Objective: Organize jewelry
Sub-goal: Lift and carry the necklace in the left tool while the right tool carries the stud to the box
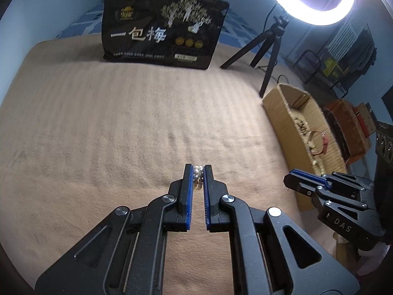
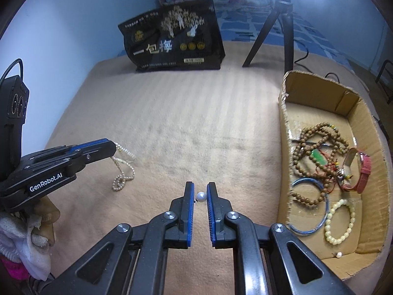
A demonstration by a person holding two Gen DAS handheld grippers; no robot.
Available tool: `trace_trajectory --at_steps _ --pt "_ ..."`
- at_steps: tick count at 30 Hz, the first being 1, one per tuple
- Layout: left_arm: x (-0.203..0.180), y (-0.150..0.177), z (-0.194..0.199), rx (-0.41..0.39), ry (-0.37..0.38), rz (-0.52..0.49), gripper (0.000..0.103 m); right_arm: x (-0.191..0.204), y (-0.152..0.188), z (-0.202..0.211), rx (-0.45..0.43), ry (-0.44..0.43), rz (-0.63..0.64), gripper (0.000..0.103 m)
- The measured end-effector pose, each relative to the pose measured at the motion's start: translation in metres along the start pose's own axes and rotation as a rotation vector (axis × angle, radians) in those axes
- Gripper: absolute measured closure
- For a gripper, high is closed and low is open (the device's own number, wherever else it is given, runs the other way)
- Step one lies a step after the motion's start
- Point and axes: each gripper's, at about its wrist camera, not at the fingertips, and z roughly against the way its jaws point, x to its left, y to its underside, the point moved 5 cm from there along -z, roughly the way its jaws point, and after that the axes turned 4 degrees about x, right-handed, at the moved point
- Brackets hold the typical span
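My left gripper (image 1: 197, 172) is shut on a pearl necklace (image 1: 198, 179); in the right wrist view the left gripper (image 2: 114, 147) holds the necklace (image 2: 122, 166) with its strand hanging down onto the beige blanket. My right gripper (image 2: 200, 193) is shut on a white pearl earring (image 2: 201, 196) just above the blanket; it also shows in the left wrist view (image 1: 288, 178). The cardboard box (image 2: 283, 132) at the right holds wooden bead strands (image 2: 316, 135), a blue bangle (image 2: 324, 191), a pale bead bracelet (image 2: 340, 218), a red-strap watch (image 2: 363, 172) and a small pearl piece (image 2: 338, 254).
A black snack bag (image 2: 176, 41) stands at the back of the blanket. A ring light (image 1: 310, 0) on a black tripod (image 2: 285, 24) stands behind the box. Beige striped blanket (image 2: 184, 123) covers the bed; a blue wall is at the left.
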Motion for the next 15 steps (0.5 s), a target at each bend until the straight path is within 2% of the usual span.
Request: trace_trajectory --at_steps 11,15 --pt "-0.031 -0.010 0.034 -0.080 0.066 -0.017 0.098 -0.016 -0.003 0.045 -0.090 0.011 -0.017 0.095" --pt "-0.051 -0.011 0.043 -0.104 0.082 -0.056 0.098 -0.026 -0.003 0.056 -0.114 0.024 -0.028 0.095"
